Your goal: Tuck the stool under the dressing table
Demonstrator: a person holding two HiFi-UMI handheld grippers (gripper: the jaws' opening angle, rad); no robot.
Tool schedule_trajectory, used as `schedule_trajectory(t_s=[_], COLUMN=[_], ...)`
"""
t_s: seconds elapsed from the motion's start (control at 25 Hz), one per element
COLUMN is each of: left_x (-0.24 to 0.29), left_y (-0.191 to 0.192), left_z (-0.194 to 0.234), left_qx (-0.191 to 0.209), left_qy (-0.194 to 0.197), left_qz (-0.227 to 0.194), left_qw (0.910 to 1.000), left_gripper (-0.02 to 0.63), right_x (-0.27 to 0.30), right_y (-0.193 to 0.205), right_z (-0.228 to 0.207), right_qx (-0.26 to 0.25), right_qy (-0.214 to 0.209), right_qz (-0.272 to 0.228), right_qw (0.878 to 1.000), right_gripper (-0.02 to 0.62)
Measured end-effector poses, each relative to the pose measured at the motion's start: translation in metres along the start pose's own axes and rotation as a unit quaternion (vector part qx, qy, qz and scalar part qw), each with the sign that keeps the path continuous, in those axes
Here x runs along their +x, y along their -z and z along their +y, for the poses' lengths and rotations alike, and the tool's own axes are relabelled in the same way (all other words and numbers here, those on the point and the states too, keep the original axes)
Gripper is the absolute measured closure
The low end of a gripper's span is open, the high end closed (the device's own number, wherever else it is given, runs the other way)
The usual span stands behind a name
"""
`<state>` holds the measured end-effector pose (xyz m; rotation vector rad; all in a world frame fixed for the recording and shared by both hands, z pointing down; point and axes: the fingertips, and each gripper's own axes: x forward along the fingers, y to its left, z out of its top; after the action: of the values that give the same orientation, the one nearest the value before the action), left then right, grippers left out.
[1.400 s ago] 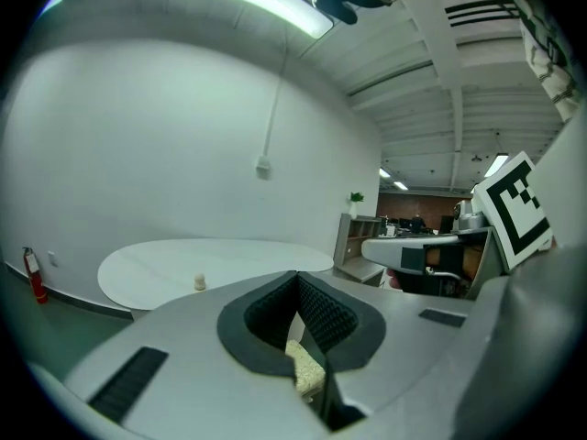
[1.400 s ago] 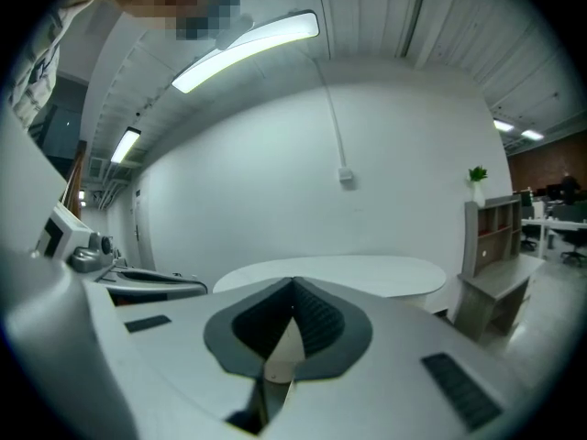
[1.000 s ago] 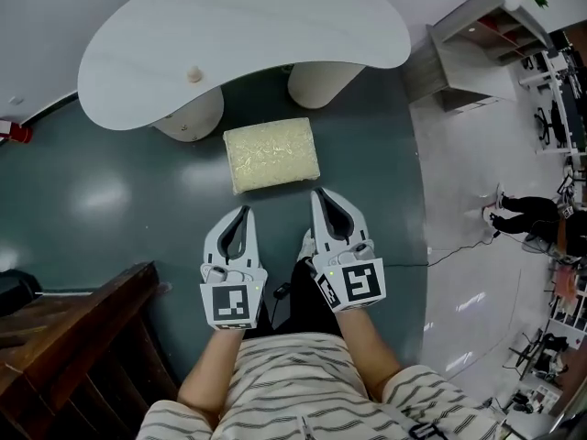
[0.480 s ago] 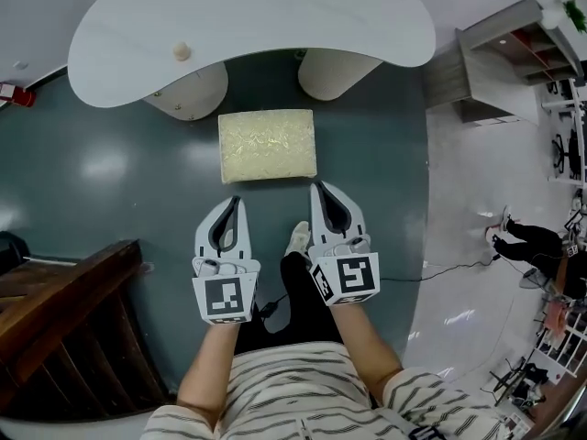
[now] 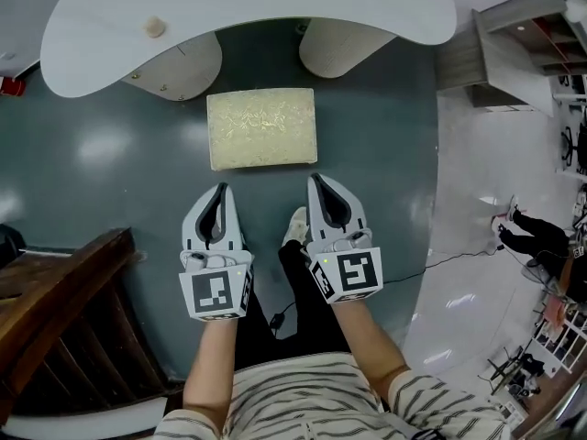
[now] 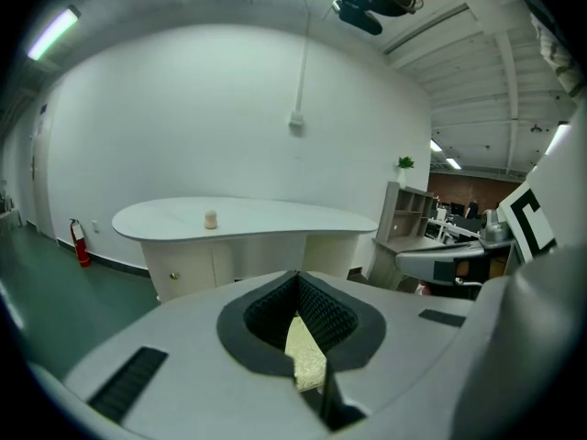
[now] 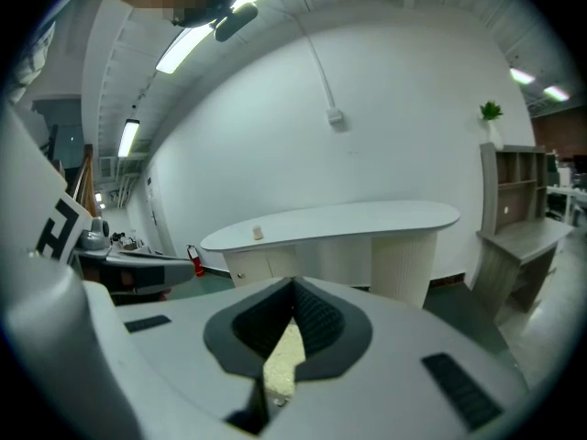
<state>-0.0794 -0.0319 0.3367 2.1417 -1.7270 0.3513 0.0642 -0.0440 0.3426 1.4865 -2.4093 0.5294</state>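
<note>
Standing just below the dressing table (image 5: pixel 275 7) at upper centre of the head view, the stool (image 5: pixel 262 128) is not yet tucked under. The left gripper (image 5: pixel 218 191) and right gripper (image 5: pixel 316 181) are held clenched and empty, lower in frame; the whole push is judged outstanding.

Head view steeply down, gripper views low, level, sharing dressing table (image 5: pixel 275 3)

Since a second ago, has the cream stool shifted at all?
No. The stool sits just as far from the dressing table's legs; only the camera shifted.
</note>
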Motion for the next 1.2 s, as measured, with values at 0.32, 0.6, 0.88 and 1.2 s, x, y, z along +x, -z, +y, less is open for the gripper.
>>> schedule_trajectory(t_s=[0.32,0.6,0.88,1.2], left_x=[0.025,0.035,0.053,0.072], left_y=[0.055,0.108,0.16,0.217], left_z=[0.022,0.041,0.049,0.059], left_qx=[0.002,0.0,0.004,0.004], left_qy=[0.01,0.003,0.018,0.021], left_qz=[0.023,0.05,0.087,0.132], left_qw=[0.9997,0.9987,0.9961,0.991], left_gripper=[0.6,0.6,0.6,0.599], right_x=[0.036,0.061,0.078,0.084], right_y=[0.063,0.095,0.148,0.207], right_z=[-0.024,-0.016,-0.023,-0.043], right_qx=[0.015,-0.03,-0.026,-0.008], right_qy=[0.051,0.034,0.035,0.04], right_qz=[0.019,0.03,0.062,0.116], right_qw=[0.998,0.999,0.997,0.992], right_gripper=[0.583,0.583,0.583,0.581])
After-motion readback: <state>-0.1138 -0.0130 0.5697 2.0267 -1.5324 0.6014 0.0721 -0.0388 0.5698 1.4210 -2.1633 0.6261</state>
